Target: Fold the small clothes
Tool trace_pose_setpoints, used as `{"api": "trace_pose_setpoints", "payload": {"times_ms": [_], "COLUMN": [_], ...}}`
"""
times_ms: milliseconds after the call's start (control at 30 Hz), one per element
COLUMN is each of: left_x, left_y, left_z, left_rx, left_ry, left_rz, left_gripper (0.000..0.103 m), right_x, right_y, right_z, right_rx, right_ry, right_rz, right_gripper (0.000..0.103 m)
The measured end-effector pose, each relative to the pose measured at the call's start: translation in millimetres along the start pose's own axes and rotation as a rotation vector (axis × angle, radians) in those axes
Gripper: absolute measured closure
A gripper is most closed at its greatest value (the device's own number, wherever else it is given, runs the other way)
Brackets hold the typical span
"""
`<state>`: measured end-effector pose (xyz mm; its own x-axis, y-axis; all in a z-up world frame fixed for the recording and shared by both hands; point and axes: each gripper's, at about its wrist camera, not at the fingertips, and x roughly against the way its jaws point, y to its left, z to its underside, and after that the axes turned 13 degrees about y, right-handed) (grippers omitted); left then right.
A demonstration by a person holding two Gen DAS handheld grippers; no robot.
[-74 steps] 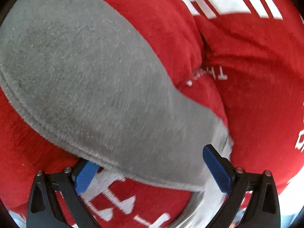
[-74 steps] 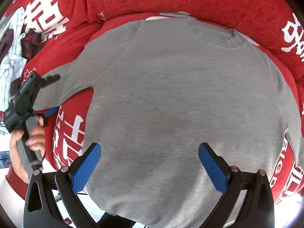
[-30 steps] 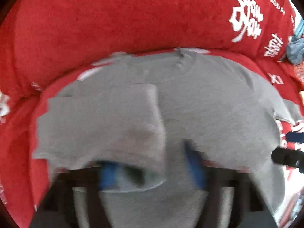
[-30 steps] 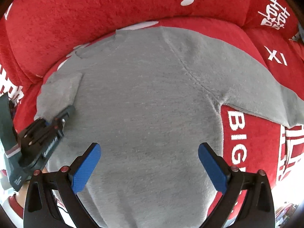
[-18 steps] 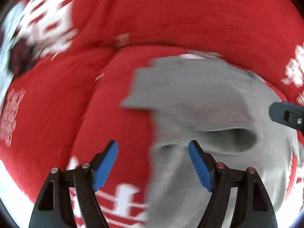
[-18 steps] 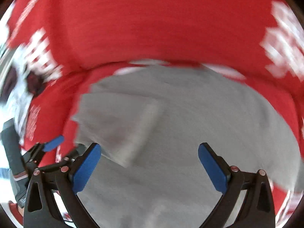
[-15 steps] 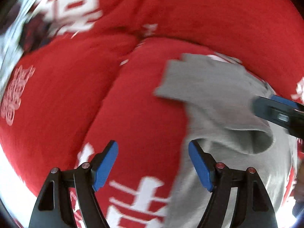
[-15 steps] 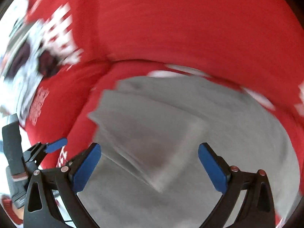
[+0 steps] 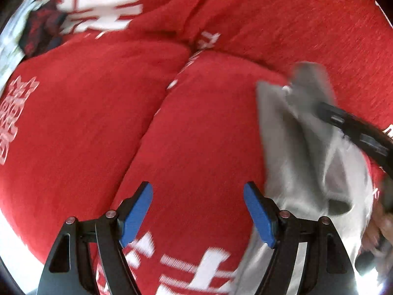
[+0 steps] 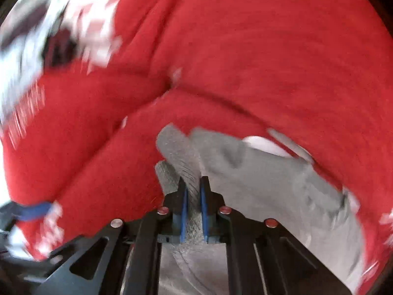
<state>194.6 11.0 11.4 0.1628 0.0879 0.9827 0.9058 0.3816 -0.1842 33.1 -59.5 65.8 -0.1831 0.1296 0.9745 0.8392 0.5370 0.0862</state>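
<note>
Cloth is lying between the pads of the right gripper (image 10: 193,194): the jaws are clenched to a narrow slit on a bunched fold of the grey garment (image 10: 270,196), and the pinched edge is standing up ahead of the fingertips as a short ridge. From that grip the rest of the garment is trailing to the right of the jaws and back beneath the gripper body, spread over the red cushion (image 10: 245,61). Nothing grey is showing to the left of the right jaws, only red fabric. Motion blur is heavy in the right wrist view, so fine creases cannot be read.

The left gripper (image 9: 199,211) is standing released, blue pads wide apart, nothing between them but cushion (image 9: 86,110). The garment (image 9: 302,152) is lying wholly to the right of these jaws, its near edge running just beside the right fingertip and appearing to pass behind it; contact cannot be judged. Its long axis, as seen here, is running roughly forward-and-back, parallel to the fingers rather than across them. The right tool's black body (image 9: 353,130) is crossing over the cloth at far right.

Judgement: the right hand is nearer and already grasping, so the fold is being carried by that side alone. For the left jaws to take the free edge they would be needing to shift rightward, since the cloth is sitting beside the gap, not in it. A dark patterned item (image 9: 41,32) is lying far forward-left, well apart.
</note>
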Motion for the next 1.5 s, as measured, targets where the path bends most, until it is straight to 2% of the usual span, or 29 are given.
{"api": "trace_pose_setpoints", "payload": {"times_ms": [133,267,400,500,533,567,633,700,733,767,800,833,900,933,1000,1033,1067,1167,1233,1367,1433,1500], "left_x": [-3,-21,-49,-58,-58,-59,-60,-62,-62,-61,-62,-61,-61,-60,-58,-56,-53,-44,-50,-53,-47,-38], "left_y": [-24,-51,-72,-77,-79,-81,-85,-89,-91,-92,-91,-90,-86,-83,-79,-77,-75,-62,-48,-31,-28,-26], "left_z": [-40,-77,-102,-110,-113,-115,-119,-124,-125,-127,-132,-134,-139,-140,-141,-141,-142,-146,-147,-146,-146,-142], "left_rx": [-0.047,-0.091,-0.112,-0.112,-0.114,-0.12,-0.137,-0.159,-0.172,-0.185,-0.196,-0.196,-0.179,-0.175,-0.171,-0.173,-0.176,-0.192,-0.191,-0.159,-0.148,-0.144], "left_ry": [-0.012,0.032,0.111,0.141,0.139,0.147,0.164,0.178,0.178,0.175,0.175,0.181,0.194,0.193,0.191,0.188,0.184,0.165,0.168,0.145,0.119,0.101], "left_rz": [0.047,0.085,0.071,0.045,0.042,0.046,0.057,0.049,0.045,0.042,0.061,0.086,0.121,0.132,0.155,0.164,0.176,0.195,0.178,0.172,0.121,0.064], "left_gripper": [0.026,0.026,0.026,0.026,0.026,0.026,0.026,0.028,0.039,0.051,0.058,0.076,0.082,0.089,0.091,0.094,0.094,0.094,0.094,0.094,0.093,0.093], "right_x": [49,67,66,61,65,69,71,59,52,38,26,9,-9,-22,-35,-39,-41,-33,-32,-63,-68,-57], "right_y": [-112,-200,-269,-294,-294,-288,-263,-208,-191,-161,-138,-112,-85,-74,-62,-61,-61,-56,-52,-43,-43,-49], "right_z": [33,85,150,199,214,225,230,218,212,202,193,181,167,160,156,156,155,150,146,164,171,176], "right_rx": [-0.33,-0.576,-0.827,-1.008,-1.035,-1.048,-1.015,-0.922,-0.899,-0.87,-0.855,-0.842,-0.827,-0.845,-0.888,-0.907,-0.916,-0.857,-0.818,-0.85,-0.865,-0.843], "right_ry": [-0.083,-0.103,-0.081,-0.02,-0.021,-0.035,-0.046,0.002,0.027,0.074,0.103,0.131,0.151,0.16,0.159,0.149,0.144,0.108,0.098,0.167,0.187,0.199], "right_rz": [-0.062,-0.066,-0.133,-0.148,-0.172,-0.228,-0.383,-0.607,-0.667,-0.763,-0.83,-0.88,-0.893,-0.881,-0.872,-0.869,-0.869,-0.909,-0.92,-0.922,-0.94,-0.913], "right_gripper": [0.093,0.093,0.091,0.079,0.062,0.053,0.053,0.053,0.053,0.053,0.053,0.053,0.053,0.053,0.054,0.067,0.097,0.097,0.097,0.097,0.095,0.083]}}
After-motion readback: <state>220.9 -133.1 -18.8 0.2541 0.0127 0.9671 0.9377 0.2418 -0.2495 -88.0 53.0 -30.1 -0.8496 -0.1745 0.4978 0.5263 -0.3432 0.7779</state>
